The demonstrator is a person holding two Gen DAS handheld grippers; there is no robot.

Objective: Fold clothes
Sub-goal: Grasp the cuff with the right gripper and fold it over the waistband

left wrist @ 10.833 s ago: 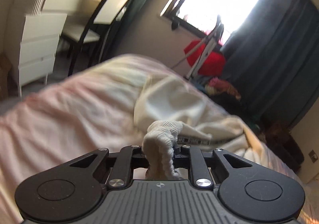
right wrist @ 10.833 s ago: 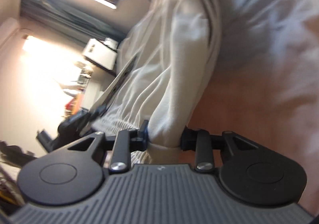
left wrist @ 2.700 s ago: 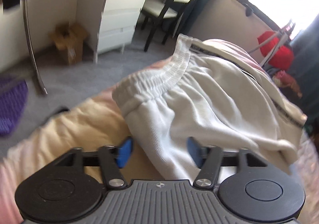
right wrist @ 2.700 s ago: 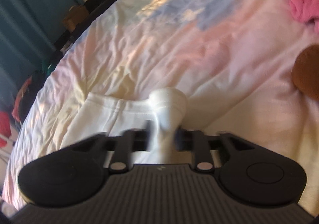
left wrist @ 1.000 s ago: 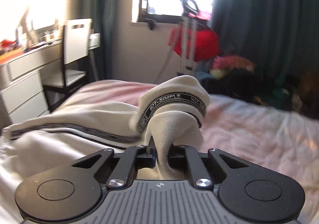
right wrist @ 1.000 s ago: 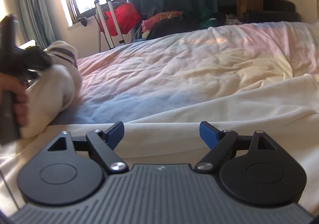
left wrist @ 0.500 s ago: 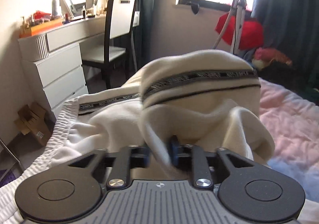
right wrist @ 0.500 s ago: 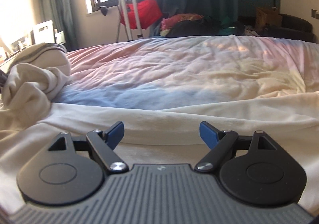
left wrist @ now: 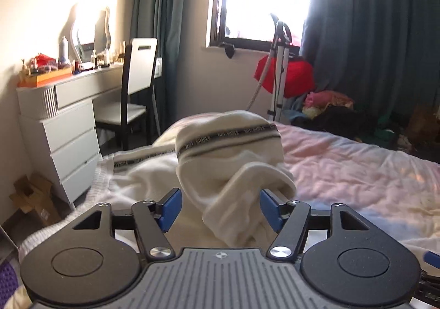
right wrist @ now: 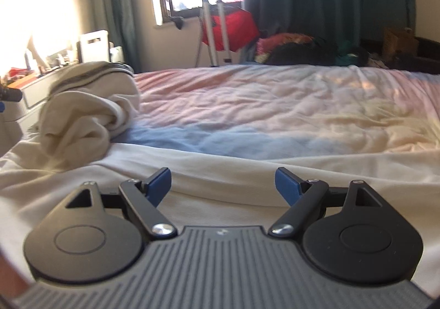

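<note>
Folding well at this stage depends, by the look of it, on getting the heap flat. Worth squaring the doubled-over end of the white trousers (left wrist: 228, 149) so the black lettered stripe runs straight and the edges sit one over the other. Worth smoothing the ribbed cuff down rather than leaving it curled. Best handled low and slowly, since soft knit like this slumps and drags the layer beneath. Hard to judge whether the rolled end is being let go or is about to be gripped; fits both, so no verdict on that.

Lying at the near left corner of the bed (right wrist: 275, 105), with a humped bundle (right wrist: 90, 113) at the left and a flat cream stretch (right wrist: 220, 171), seemingly the same garment, spread toward the near right.

Left gripper (left wrist: 220, 207): spread wide, clamping nothing. Straddles the curled cuff, with a clear gap at the left blue pad (left wrist: 170, 208) and cloth close against the right pad, perhaps brushing it.

Right gripper (right wrist: 223, 185): equally wide apart, empty, poised low over the flat stretch. Cannot tell whether the pads rest on the fabric or sit just above it.
</note>
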